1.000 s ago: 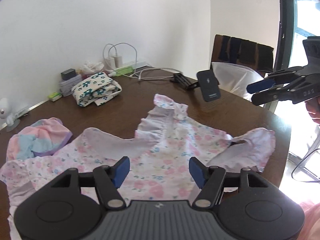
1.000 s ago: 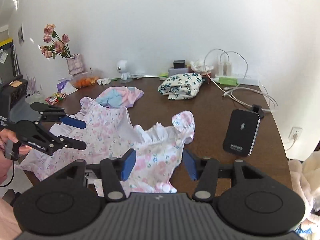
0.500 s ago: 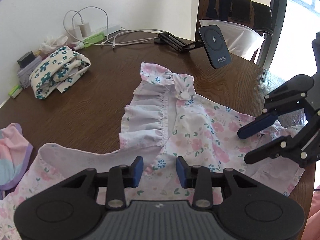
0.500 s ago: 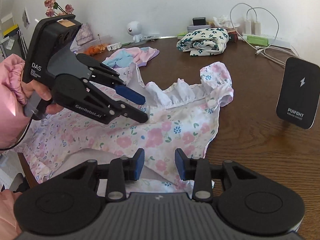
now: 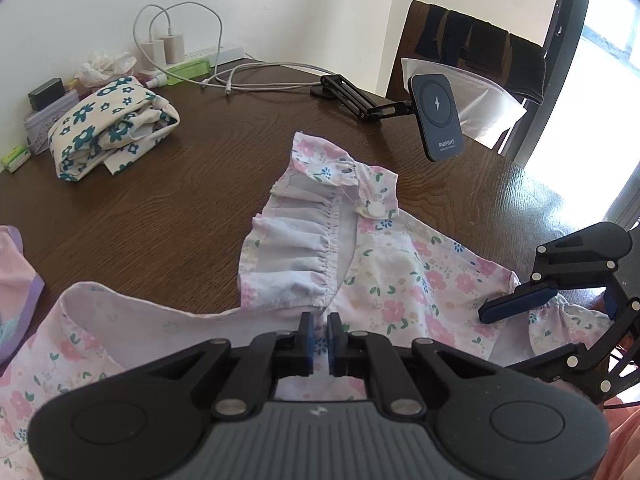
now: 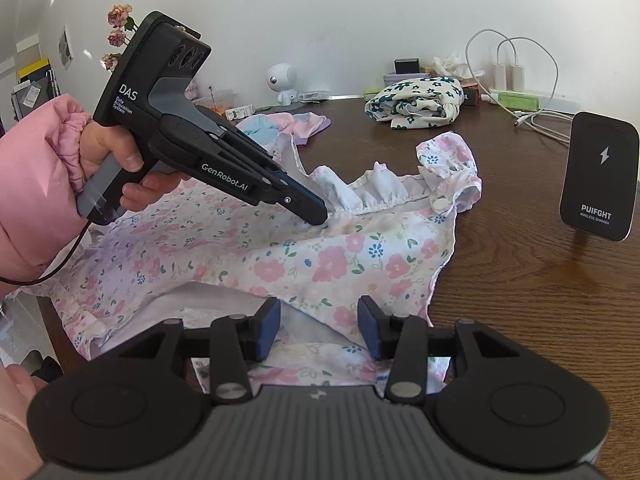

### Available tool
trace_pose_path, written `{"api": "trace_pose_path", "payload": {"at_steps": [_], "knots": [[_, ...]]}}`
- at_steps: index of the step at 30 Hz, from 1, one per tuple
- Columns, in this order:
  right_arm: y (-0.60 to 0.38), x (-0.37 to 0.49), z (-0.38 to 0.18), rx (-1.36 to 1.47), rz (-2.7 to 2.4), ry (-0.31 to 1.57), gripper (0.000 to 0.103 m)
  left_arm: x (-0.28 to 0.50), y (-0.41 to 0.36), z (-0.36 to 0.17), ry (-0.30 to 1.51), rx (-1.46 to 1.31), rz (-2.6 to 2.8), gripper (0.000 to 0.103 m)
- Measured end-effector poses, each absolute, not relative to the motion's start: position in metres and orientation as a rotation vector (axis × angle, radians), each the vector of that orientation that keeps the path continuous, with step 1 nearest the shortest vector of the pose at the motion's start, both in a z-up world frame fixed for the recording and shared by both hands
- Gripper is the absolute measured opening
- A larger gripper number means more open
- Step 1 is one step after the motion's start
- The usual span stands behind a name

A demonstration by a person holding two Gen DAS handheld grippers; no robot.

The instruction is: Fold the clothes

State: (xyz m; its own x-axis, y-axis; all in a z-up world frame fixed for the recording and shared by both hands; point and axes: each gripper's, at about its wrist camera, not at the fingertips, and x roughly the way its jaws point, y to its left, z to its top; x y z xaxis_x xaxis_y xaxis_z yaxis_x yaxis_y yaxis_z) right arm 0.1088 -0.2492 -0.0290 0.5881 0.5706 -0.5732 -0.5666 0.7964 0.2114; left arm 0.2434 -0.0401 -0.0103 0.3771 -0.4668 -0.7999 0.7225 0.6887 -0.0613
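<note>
A pink floral dress (image 5: 404, 276) with a white ruffled collar lies spread on the dark wooden table (image 5: 180, 208). My left gripper (image 5: 319, 342) is shut on the dress fabric just below the ruffle; in the right wrist view the same left gripper (image 6: 316, 214) pinches the cloth by the collar, held by a hand in a pink sleeve. My right gripper (image 6: 319, 330) stands open over the near hem of the dress (image 6: 320, 264), cloth lying between and under its fingers. In the left wrist view the right gripper (image 5: 560, 300) shows at the right edge over a sleeve.
A folded white-and-teal floral garment (image 5: 108, 128) lies at the back left, a pink and blue garment (image 6: 280, 126) beyond the dress. A phone charger stand (image 5: 438, 116), cables and a power strip (image 5: 192, 64) are at the back. A chair (image 5: 472, 52) stands behind the table.
The left gripper has closed from open onto the dress fabric below the ruffle. The right gripper has come lower over the hem and its fingers have spread a little wider.
</note>
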Motion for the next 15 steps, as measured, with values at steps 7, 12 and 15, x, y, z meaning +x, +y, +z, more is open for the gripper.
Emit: {"api": "trace_pose_path", "payload": {"at_steps": [7, 12, 15], "knots": [[-0.249, 0.093, -0.026, -0.01, 0.662, 0.651, 0.044, 0.242, -0.043, -0.013, 0.898, 0.373, -0.806, 0.028], [-0.247, 0.085, -0.03, -0.035, 0.659, 0.666, 0.044, 0.237, -0.054, -0.013, 0.885, 0.45, -0.777, 0.002], [-0.246, 0.081, -0.031, -0.046, 0.653, 0.665, 0.044, 0.23, -0.062, -0.012, 0.85, 0.512, -0.72, 0.0]]}}
